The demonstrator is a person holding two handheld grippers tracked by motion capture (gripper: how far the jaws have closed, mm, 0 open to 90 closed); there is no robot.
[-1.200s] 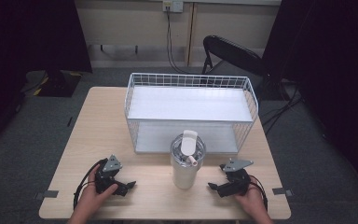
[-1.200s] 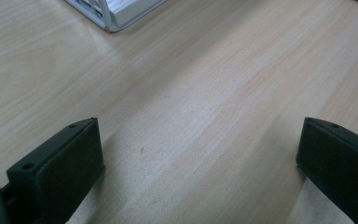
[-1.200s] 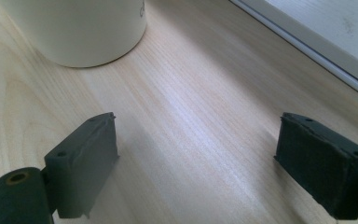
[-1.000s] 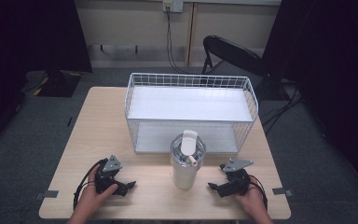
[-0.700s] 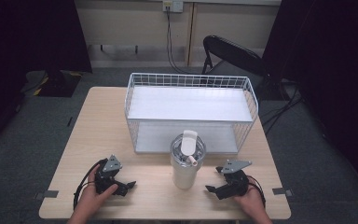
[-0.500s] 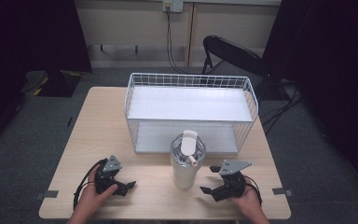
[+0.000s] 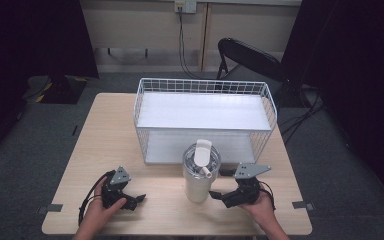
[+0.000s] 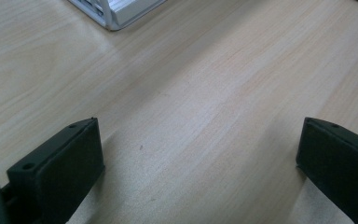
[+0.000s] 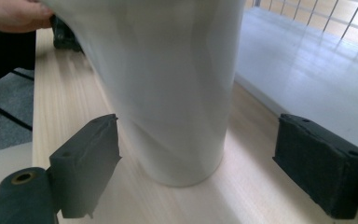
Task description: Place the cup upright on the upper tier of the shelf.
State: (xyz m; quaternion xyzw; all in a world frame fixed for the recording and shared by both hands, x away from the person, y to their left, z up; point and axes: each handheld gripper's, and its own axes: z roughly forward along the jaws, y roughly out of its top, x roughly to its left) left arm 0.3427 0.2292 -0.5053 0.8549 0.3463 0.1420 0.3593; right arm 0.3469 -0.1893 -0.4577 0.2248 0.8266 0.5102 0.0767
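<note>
I bring my right gripper, jaws spread wide, up to the white tumbler; next I must close around its base. Left gripper rests open.

Tumbler glossy white; table matt pale wood; basket white wire.

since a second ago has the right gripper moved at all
Yes. In the high view the right gripper has slid left toward the tall white lidded tumbler, its open jaws now flanking the base, while the white wire basket stays put.
</note>
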